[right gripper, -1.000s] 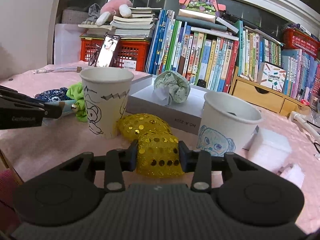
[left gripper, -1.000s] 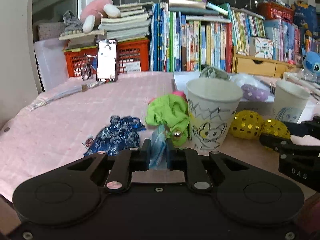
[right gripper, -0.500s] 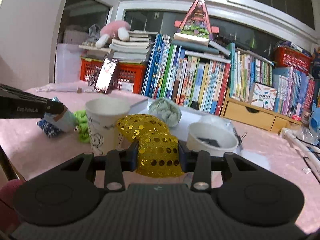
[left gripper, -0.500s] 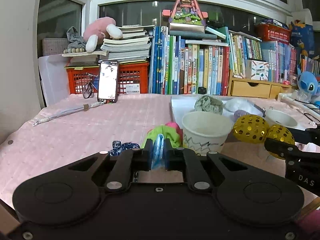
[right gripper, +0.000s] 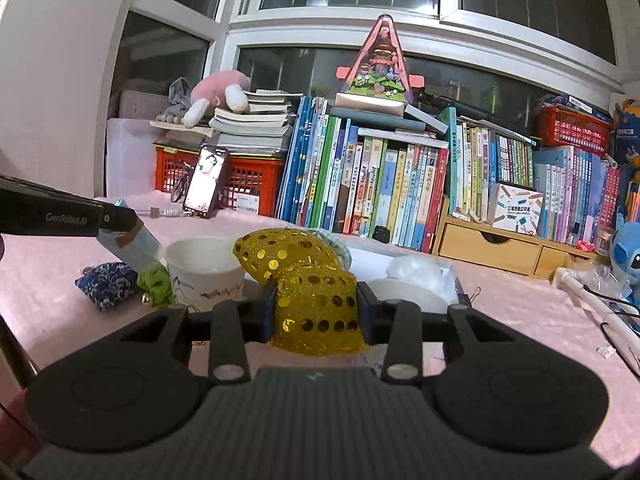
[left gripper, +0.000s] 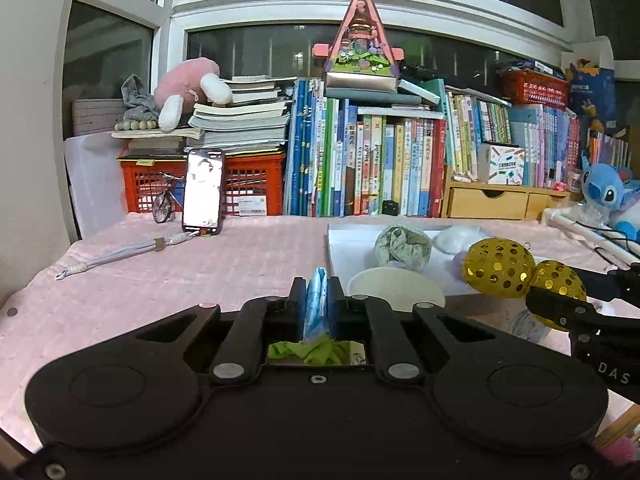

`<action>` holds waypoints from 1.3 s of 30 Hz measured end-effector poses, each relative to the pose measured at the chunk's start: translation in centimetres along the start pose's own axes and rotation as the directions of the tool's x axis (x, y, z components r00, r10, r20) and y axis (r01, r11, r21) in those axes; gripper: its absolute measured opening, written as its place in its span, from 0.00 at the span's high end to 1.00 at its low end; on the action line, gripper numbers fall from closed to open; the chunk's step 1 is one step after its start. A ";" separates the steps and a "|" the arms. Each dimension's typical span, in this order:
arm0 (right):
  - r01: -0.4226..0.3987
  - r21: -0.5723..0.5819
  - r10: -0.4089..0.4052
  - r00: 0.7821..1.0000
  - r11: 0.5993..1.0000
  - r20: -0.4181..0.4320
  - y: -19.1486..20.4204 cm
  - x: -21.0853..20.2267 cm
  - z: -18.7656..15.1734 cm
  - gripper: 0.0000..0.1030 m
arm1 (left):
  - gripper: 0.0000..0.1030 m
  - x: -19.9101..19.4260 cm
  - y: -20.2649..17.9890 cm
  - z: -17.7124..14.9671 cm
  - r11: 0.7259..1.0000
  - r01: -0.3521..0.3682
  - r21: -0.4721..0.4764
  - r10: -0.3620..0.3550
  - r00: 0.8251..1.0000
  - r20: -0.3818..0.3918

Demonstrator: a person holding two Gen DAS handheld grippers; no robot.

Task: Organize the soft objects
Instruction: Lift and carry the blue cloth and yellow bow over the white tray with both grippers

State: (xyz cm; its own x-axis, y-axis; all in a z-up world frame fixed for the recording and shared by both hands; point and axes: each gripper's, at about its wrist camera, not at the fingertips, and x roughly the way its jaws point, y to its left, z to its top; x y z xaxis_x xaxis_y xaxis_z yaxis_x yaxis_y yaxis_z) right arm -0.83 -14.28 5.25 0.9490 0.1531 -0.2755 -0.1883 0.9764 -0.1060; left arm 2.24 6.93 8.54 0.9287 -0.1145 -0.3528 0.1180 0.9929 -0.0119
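My left gripper is shut on a thin light-blue soft piece, held up above the pink table cover. Through the gap under its fingers a green scrunchie shows below. My right gripper is shut on a gold sequined soft item, whose second lobe sticks out ahead. A paper cup with a drawn face stands in front of both grippers, and a second paper cup is just right of the gold item. A dark blue patterned fabric piece lies left of the green scrunchie.
A white flat box carries a crumpled pale green cloth ball. A phone, red crates, a row of books and wooden drawers line the back. A blue plush sits far right.
Both grippers have risen with their items still held. The cups, green scrunchie and blue fabric now sit lower in each view, and the window shows above the books.
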 end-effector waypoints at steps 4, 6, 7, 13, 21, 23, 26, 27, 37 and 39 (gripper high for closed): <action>0.006 0.003 -0.006 1.000 1.000 0.017 -0.4 -0.1 0.5 0.57 | 0.91 0.0 0.1 0.9 1.000 0.017 -0.007 -0.017 1.000 0.012; 0.011 0.012 -0.011 1.000 1.000 0.026 -0.8 -0.2 0.8 0.57 | 0.91 0.0 0.2 1.4 1.000 0.020 -0.007 -0.020 1.000 0.023; 0.014 0.015 -0.014 0.999 1.000 0.030 -0.9 -0.2 0.9 0.57 | 0.91 0.0 0.2 1.6 1.000 0.022 -0.006 -0.022 0.999 0.029; 0.024 0.037 -0.026 0.999 0.999 0.045 -2.0 0.3 1.8 0.57 | 0.91 0.6 -0.1 4.0 0.998 0.066 -0.001 -0.066 0.996 0.053; 0.054 0.069 -0.058 0.997 0.996 0.054 -5.1 1.7 3.9 0.57 | 0.91 3.8 -1.0 8.0 0.993 0.119 0.000 -0.119 0.992 0.049; 0.070 0.064 -0.073 0.996 0.996 0.049 -5.9 2.3 4.4 0.57 | 0.91 5.0 -1.4 9.0 0.992 0.127 0.009 -0.127 0.991 0.037; 0.092 0.063 -0.094 0.995 0.994 0.040 -7.3 3.3 5.1 0.57 | 0.91 7.1 -2.1 10.5 0.989 0.145 -0.003 -0.145 0.989 -0.001; 0.098 0.069 -0.101 0.994 0.993 0.035 -7.9 3.7 5.4 0.56 | 0.91 7.9 -2.3 10.9 0.989 0.148 -0.009 -0.148 0.989 -0.015; 0.113 0.168 -0.100 0.991 0.979 -0.085 -13.5 8.5 7.0 0.56 | 0.91 16.9 -4.0 13.3 0.987 0.145 -0.072 -0.156 0.967 -0.203; 0.113 0.183 -0.092 0.989 0.977 -0.117 -14.2 9.6 7.0 0.56 | 0.91 18.6 -4.1 13.4 0.986 0.142 -0.091 -0.160 0.958 -0.237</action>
State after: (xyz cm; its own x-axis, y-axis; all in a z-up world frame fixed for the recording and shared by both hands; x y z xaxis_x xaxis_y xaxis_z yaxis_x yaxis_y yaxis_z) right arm 12.78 -25.62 10.83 0.9262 0.0434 -0.3746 -0.0305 0.9987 0.0402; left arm 23.78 0.31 14.59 0.7879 -0.2610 -0.5578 0.2159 0.9653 -0.1467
